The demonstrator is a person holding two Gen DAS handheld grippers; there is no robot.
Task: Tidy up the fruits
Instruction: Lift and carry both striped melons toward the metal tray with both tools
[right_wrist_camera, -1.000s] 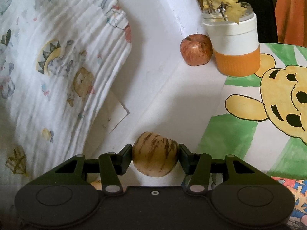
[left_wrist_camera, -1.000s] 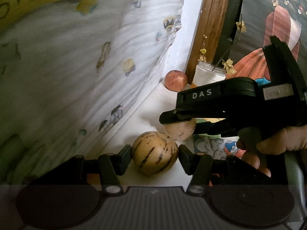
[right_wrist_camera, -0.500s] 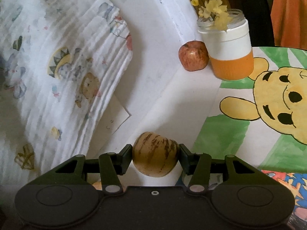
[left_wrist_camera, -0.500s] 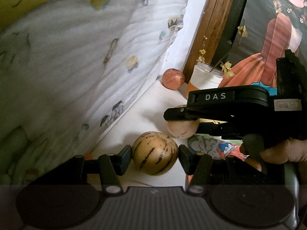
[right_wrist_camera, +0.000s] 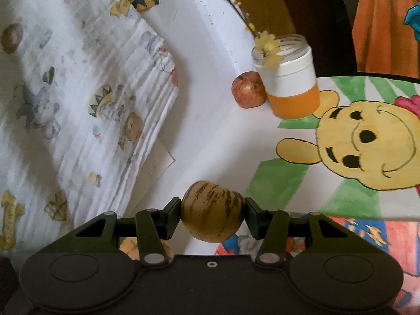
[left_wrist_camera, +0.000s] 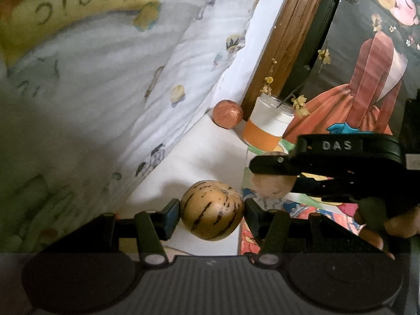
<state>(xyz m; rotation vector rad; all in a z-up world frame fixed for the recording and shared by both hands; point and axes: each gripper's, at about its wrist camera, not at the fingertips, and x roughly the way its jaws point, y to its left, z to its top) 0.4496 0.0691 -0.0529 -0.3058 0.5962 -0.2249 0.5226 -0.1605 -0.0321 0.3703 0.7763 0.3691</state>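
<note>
1. White tabletop (right_wrist_camera: 210, 136) runs back to a wall corner, with a cartoon-print cloth (right_wrist_camera: 78, 92) draped along one side and a bear-picture mat (right_wrist_camera: 354, 152) on the other; a red apple (right_wrist_camera: 248, 93) sits touching an orange-banded jar (right_wrist_camera: 291, 84) of yellow flowers at the far end.
2. Left gripper (left_wrist_camera: 212, 211) is closed on a striped pepino melon (left_wrist_camera: 211, 210), a pad on each flank, the fruit just above the tabletop.
3. Right gripper (right_wrist_camera: 213, 211) likewise clamps a second pepino melon (right_wrist_camera: 212, 211) across its widest part, carried above the table edge of the mat.
4. In the left view the right gripper (left_wrist_camera: 270, 169) shows side-on, its fruit near the left one.
5. Both fruits look smooth, rounded, light and thin-skinned, so likely slippery and easily bruised; a gentle hold across the middle suits them.
</note>
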